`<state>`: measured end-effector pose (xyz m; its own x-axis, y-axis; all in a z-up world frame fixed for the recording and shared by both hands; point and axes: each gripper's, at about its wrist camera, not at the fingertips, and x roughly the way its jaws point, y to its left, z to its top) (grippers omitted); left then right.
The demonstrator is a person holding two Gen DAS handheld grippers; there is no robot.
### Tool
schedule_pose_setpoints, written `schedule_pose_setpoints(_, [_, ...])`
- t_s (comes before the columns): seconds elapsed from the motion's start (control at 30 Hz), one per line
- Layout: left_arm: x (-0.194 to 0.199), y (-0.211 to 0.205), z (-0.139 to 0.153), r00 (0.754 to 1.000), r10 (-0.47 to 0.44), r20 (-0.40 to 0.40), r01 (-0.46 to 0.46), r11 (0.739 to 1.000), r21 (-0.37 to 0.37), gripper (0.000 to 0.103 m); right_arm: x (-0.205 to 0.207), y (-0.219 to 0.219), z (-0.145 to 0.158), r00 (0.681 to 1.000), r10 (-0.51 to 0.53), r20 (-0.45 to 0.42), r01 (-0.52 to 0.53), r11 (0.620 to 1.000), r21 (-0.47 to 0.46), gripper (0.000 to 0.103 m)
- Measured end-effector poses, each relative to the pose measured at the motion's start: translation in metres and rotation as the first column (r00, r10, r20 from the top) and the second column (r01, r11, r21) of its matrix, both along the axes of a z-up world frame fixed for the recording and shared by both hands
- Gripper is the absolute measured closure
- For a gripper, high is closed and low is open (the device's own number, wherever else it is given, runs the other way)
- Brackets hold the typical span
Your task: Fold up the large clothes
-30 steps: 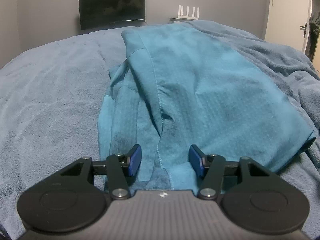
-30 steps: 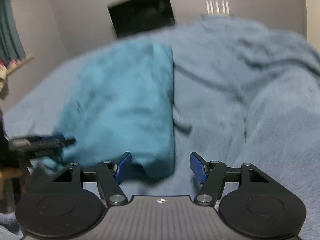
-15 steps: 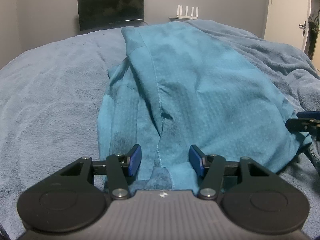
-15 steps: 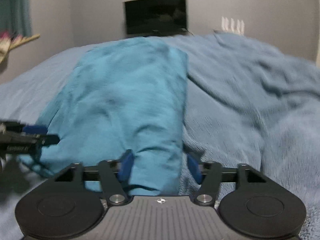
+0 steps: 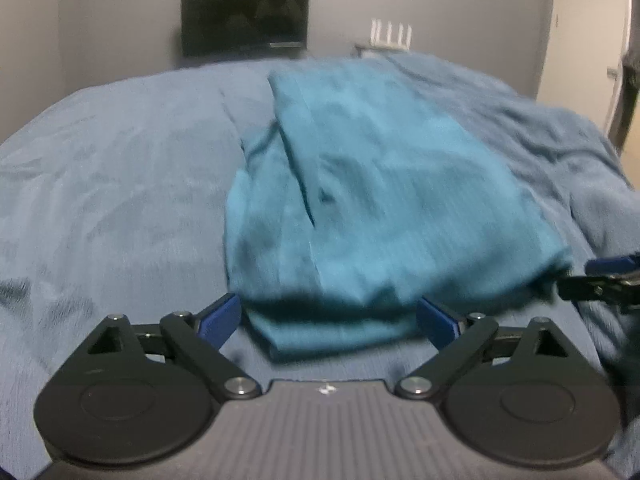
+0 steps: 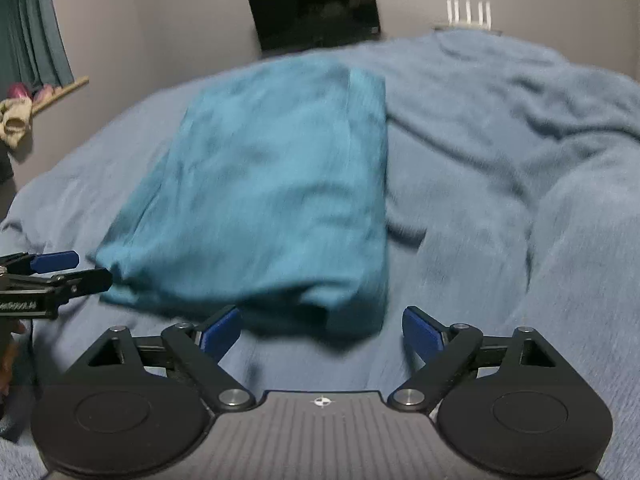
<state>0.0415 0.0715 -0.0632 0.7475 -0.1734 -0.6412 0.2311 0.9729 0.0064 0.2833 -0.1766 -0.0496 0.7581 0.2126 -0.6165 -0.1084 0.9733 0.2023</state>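
Observation:
A teal garment [image 5: 372, 184] lies folded lengthwise on the blue blanket [image 5: 100, 200], its near hem just beyond my fingers. My left gripper [image 5: 330, 316] is open and empty, jaws wide, just short of the hem's left part. My right gripper [image 6: 322, 324] is open and empty in front of the garment's [image 6: 272, 184] near right corner. The right gripper's fingers [image 5: 612, 266] show at the right edge of the left wrist view. The left gripper's fingers [image 6: 56, 262] show at the left edge of the right wrist view.
The blanket [image 6: 520, 160] is rumpled in ridges to the right of the garment. A dark monitor [image 5: 244, 22] and a white router [image 5: 390, 34] stand against the far wall. A curtain [image 6: 28, 28] and a door [image 5: 588, 32] flank the room.
Both grippers have opened wider and pulled back from the near hem, which lay between their fingers half a second ago. The garment now lies free on the blanket.

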Motion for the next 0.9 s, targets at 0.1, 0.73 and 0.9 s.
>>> schedule_pose_setpoints(0.1, [-0.013, -0.007, -0.001, 0.999, -0.008, -0.037, 0.009, 0.999, 0.035, 0.008, -0.003, 0.008, -0.008, 0.999, 0.001, -0.046, -0.003, 1.0, -0.027, 0.013])
schedule_pose_setpoints(0.73, [-0.018, -0.031, -0.032, 0.99, -0.013, -0.139, 0.035, 0.987, 0.156, 0.008, -0.006, 0.022, -0.018, 0.999, 0.015, -0.048, -0.019, 0.996, -0.085, 0.009])
schedule_pose_setpoints(0.9, [-0.02, -0.029, -0.031, 0.99, -0.008, -0.138, 0.029, 0.988, 0.152, 0.008, -0.007, 0.022, -0.018, 0.999, 0.013, -0.045, -0.017, 0.996, -0.085, 0.009])
